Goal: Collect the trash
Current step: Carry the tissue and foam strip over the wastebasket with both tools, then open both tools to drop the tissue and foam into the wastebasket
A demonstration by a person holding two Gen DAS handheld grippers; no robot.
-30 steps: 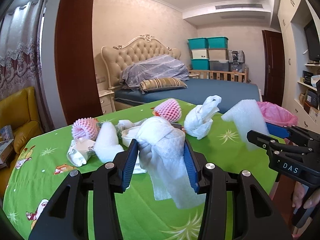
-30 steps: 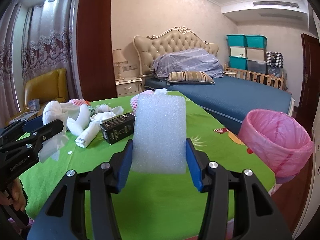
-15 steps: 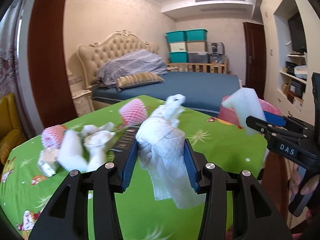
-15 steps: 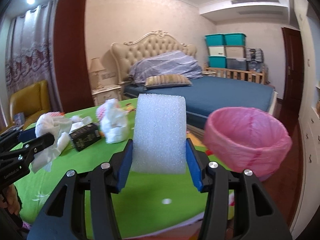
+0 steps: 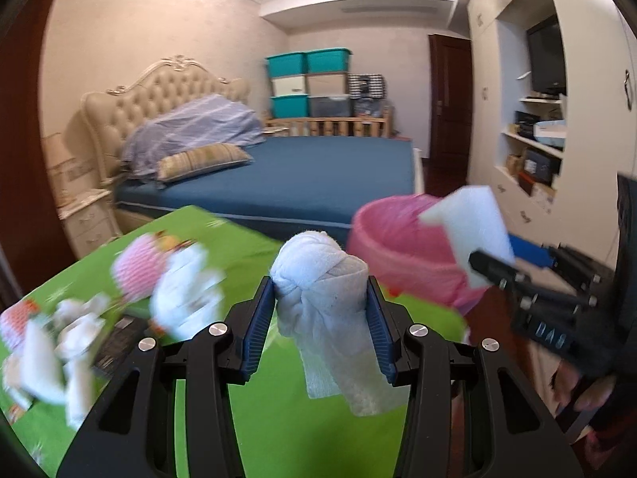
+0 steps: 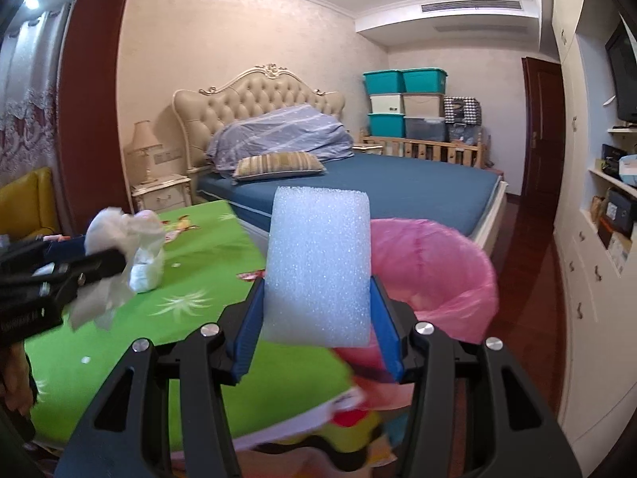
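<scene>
My left gripper (image 5: 320, 318) is shut on a knotted white cloth wad (image 5: 322, 279), held above the green table's right part. My right gripper (image 6: 318, 318) is shut on a white foam block (image 6: 318, 263), held past the table's edge just in front of the pink-lined trash bin (image 6: 434, 275). In the left wrist view the bin (image 5: 398, 251) stands beyond the table's right edge, with the foam block (image 5: 469, 227) and the right gripper (image 5: 501, 267) in front of it. The left gripper (image 6: 91, 263) and cloth wad (image 6: 115, 235) show at the left of the right wrist view.
On the green tablecloth (image 5: 223, 239) lie pink foam nets (image 5: 137, 267), white wrappers (image 5: 183, 302) and a black box (image 5: 115, 346), all blurred. A white wad (image 6: 147, 267) lies on the table. A blue bed (image 6: 398, 187) stands behind; cupboards line the right wall.
Both grippers have swung to the right with their loads. The bin has come closer in both views, and the right gripper now stands past the table's edge beside it.
</scene>
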